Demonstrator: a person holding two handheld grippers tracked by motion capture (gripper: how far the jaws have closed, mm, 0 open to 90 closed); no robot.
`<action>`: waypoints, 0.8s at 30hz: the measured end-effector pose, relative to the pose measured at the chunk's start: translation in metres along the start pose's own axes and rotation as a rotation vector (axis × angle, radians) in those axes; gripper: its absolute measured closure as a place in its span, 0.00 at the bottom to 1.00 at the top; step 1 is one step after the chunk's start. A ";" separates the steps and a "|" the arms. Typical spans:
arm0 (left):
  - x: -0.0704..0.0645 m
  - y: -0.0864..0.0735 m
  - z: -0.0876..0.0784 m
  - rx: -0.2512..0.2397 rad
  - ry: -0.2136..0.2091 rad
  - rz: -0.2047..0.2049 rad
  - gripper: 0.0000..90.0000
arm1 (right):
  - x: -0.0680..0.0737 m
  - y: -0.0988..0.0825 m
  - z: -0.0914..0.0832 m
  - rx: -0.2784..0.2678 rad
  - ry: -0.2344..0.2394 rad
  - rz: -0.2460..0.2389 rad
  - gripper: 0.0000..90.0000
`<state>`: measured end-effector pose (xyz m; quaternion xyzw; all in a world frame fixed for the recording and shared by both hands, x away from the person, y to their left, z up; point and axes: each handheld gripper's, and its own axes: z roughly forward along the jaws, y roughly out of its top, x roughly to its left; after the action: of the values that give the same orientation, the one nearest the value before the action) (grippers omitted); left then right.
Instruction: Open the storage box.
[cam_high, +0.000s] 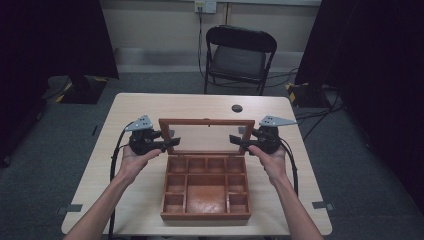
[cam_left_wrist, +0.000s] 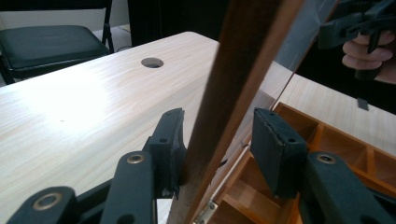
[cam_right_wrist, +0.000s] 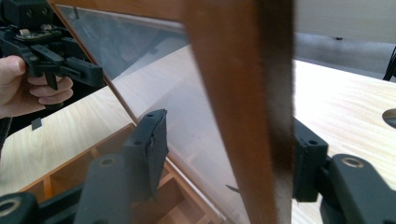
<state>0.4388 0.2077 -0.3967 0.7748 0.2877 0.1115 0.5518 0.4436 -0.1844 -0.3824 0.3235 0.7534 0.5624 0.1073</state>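
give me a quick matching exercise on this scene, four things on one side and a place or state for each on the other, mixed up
Things:
1. box lid
2. folding chair
3. left gripper
4. round hole

Places or states:
A. on the floor beyond the table's far edge
B. raised upright, glass pane in a wooden frame
C. in the tabletop near the far edge
D. at the lid's left side rail

Pairs: 1-B, 2-A, 3-D, 4-C

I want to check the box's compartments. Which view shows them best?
The high view: all the compartments lie open from above. The left gripper view shows a few past the lid frame; the right gripper view shows a corner.
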 end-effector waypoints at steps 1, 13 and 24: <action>0.002 0.001 0.001 -0.001 0.000 -0.008 0.61 | -0.001 0.001 0.000 -0.006 -0.006 0.002 0.46; 0.006 -0.007 0.007 -0.024 -0.005 -0.035 0.60 | -0.003 -0.006 0.012 0.010 0.009 0.010 0.45; 0.010 -0.014 0.012 0.004 0.003 -0.041 0.60 | -0.006 -0.010 0.016 0.036 -0.010 0.010 0.45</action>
<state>0.4484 0.2065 -0.4152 0.7697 0.3049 0.1007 0.5517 0.4529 -0.1778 -0.3987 0.3320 0.7612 0.5476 0.1027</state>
